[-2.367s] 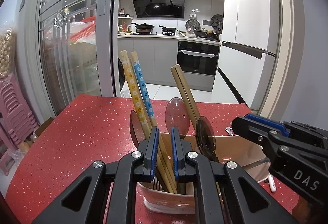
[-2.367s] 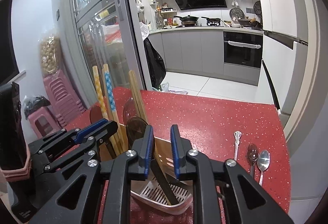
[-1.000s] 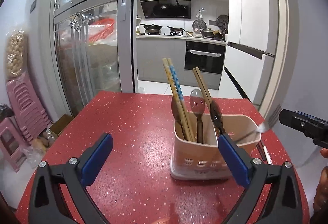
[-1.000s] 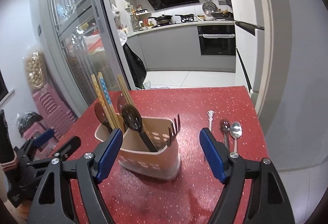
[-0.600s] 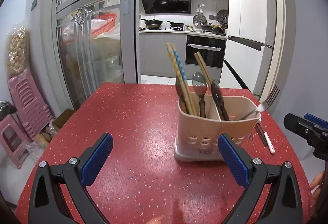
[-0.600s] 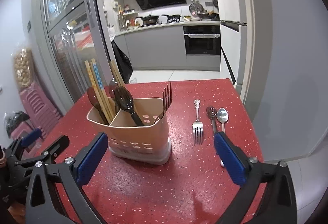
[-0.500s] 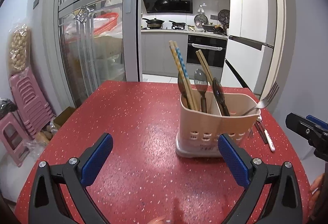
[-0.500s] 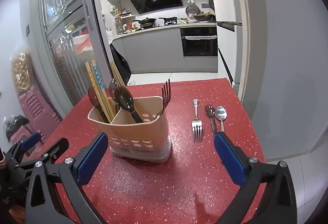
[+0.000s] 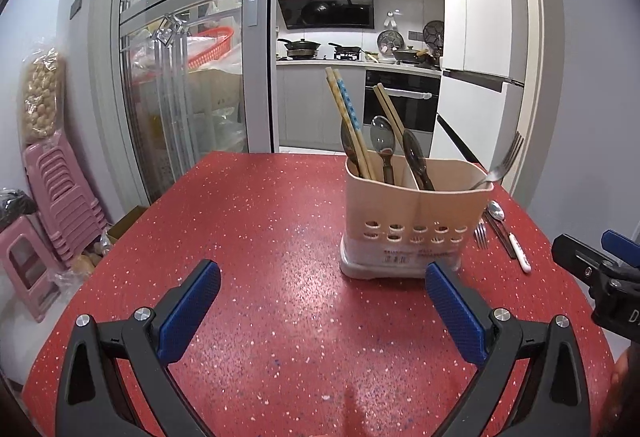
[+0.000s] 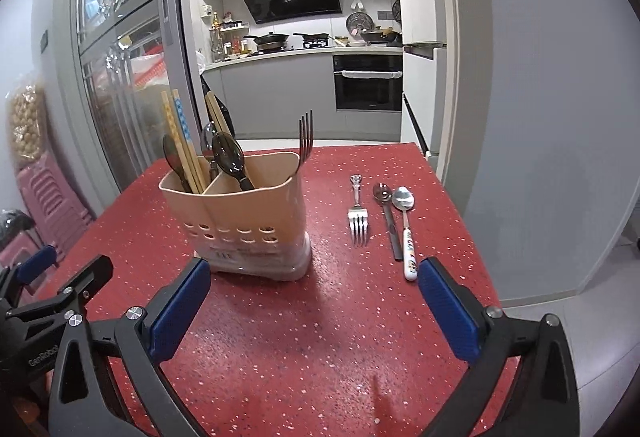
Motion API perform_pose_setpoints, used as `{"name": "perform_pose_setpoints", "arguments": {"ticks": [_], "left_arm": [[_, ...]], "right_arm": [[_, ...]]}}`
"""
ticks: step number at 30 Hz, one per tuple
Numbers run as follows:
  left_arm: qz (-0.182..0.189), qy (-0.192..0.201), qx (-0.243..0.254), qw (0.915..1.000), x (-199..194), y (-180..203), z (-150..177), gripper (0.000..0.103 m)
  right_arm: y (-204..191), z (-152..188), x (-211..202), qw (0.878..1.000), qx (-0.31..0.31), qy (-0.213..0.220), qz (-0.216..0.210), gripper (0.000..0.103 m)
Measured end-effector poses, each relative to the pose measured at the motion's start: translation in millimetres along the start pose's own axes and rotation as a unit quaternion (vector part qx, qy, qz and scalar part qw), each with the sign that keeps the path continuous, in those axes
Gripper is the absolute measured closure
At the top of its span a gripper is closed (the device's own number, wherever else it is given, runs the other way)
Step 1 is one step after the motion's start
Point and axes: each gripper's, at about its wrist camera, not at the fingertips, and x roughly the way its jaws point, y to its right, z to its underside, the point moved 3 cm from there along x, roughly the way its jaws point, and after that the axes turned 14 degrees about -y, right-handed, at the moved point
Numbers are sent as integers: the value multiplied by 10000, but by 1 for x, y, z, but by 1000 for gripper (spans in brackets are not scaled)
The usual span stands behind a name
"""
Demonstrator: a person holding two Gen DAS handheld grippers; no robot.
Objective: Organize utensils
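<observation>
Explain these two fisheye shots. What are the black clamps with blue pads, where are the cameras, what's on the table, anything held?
There is no robot here. A person holds a two-finger gripper in each hand, and each gripper carries a fisheye camera looking forward along its fingers. One picture is from the left gripper, the other from the right gripper. The black arms with blue pads at the bottom of each picture are that gripper's own fingers.

Both stand wide open and hold nothing.

On the red table stands a beige utensil holder with chopsticks, spoons and one fork in it. Beside it, loose on the table, lie a fork, a dark-handled spoon and a white-handled spoon.
</observation>
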Motion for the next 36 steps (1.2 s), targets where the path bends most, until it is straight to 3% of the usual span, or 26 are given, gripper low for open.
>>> {"name": "perform_pose_setpoints", "arguments": {"ticks": [12,36], "left_arm": [[-16,23,6,10000,-5,-6,7,0],[30,10,-5,10000,0,-6,7,0]], "right_arm": [[0,5,-11,9996,-1,235,162,0],[-2,6,-3,9995,-89,263,122,0]]}}
